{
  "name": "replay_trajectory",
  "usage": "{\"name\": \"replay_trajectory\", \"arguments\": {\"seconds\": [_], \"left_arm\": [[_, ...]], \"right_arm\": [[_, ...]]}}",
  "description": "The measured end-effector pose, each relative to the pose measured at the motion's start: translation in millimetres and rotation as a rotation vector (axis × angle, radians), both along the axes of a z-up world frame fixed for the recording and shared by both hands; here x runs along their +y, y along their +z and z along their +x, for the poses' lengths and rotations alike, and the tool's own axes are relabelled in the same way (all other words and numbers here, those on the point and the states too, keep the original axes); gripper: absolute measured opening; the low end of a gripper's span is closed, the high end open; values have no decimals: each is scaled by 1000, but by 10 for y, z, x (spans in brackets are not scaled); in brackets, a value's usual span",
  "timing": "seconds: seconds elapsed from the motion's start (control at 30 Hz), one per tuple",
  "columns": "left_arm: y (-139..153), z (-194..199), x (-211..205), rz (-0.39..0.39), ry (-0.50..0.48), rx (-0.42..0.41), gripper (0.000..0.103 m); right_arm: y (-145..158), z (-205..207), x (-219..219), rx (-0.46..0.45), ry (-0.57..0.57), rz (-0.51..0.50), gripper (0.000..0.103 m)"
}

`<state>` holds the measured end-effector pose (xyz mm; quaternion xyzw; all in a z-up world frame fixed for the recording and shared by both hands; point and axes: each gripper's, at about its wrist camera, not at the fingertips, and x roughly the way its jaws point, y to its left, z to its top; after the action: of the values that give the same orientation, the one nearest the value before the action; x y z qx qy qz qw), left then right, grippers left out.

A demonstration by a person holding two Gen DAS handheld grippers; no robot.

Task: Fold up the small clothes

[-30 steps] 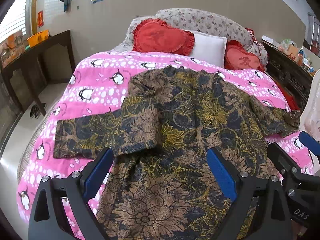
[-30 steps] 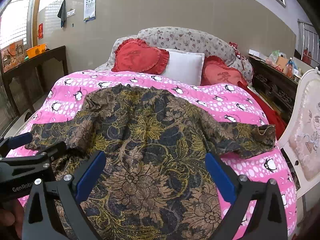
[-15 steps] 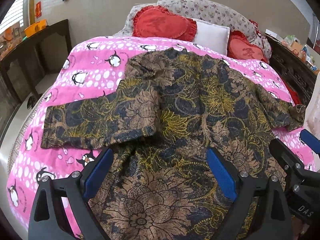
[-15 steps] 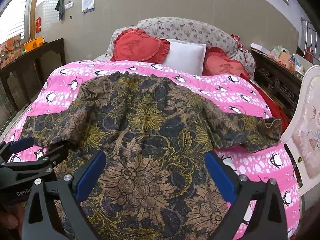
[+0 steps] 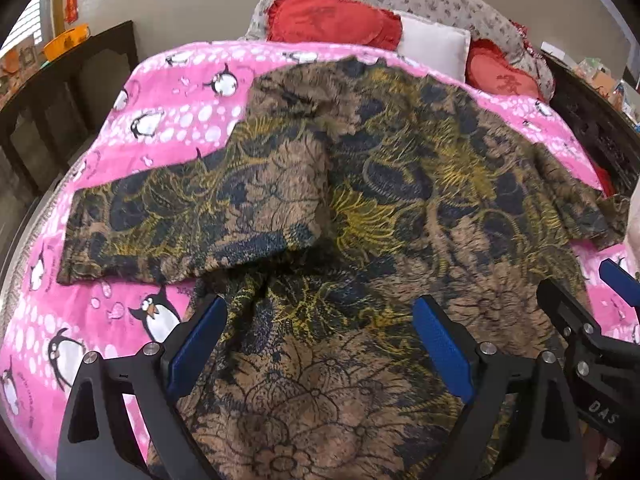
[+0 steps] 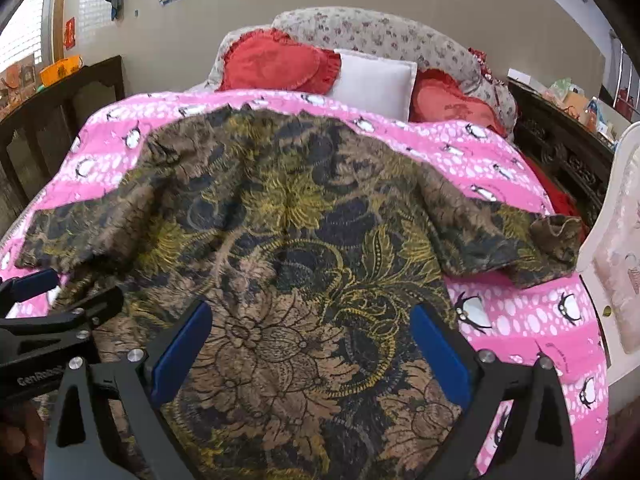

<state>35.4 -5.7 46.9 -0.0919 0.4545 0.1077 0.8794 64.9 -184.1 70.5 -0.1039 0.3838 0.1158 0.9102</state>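
A brown, gold and dark-blue floral shirt [image 5: 360, 208] [image 6: 288, 248] lies spread on a pink penguin blanket, collar towards the pillows, both short sleeves out to the sides. My left gripper [image 5: 320, 320] hovers open over the shirt's lower left part, near the left sleeve [image 5: 180, 224]. My right gripper [image 6: 310, 328] hovers open over the lower middle, left of the right sleeve [image 6: 516, 240]. Nothing is between either pair of blue pads. Each gripper shows at the edge of the other's view: the right gripper [image 5: 580, 320], the left gripper [image 6: 52, 304].
The pink blanket [image 5: 160, 128] [image 6: 532, 312] covers a bed with red heart cushions [image 6: 276, 62] and a white pillow [image 6: 374, 80] at the head. A dark wooden table [image 6: 52, 120] stands to the left, a dark cabinet [image 6: 560, 148] and a white chair [image 6: 616, 248] to the right.
Both grippers have come down and closer to the shirt, tilting further downward; the shirt fills more of each view. The shirt itself has not moved.
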Motion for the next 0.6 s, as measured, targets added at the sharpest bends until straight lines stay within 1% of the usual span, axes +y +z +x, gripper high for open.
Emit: {"name": "replay_trajectory", "arguments": {"seconds": [0.17,0.2,0.23,0.3,0.33,0.37,0.6], "left_arm": [[-324,143,37,15,-12,39,79],[-404,150,33,24,-17,36,80],[-417,121,11,45,-22,-1,83],[-436,88,-17,59,-23,-26,84],[-438,80,-19,58,-23,-32,85],[-444,76,-14,53,-21,-35,87],[-445,51,-18,53,-17,-41,87]], "right_arm": [[-373,245,15,45,-10,-40,101],[-462,286,16,57,-11,-42,101],[-592,334,11,79,-13,-40,101],[-749,372,-18,115,-19,-8,101],[-751,379,-55,111,-28,27,102],[-755,392,-63,115,-29,34,103],[-811,426,-113,113,-38,80,103]]}}
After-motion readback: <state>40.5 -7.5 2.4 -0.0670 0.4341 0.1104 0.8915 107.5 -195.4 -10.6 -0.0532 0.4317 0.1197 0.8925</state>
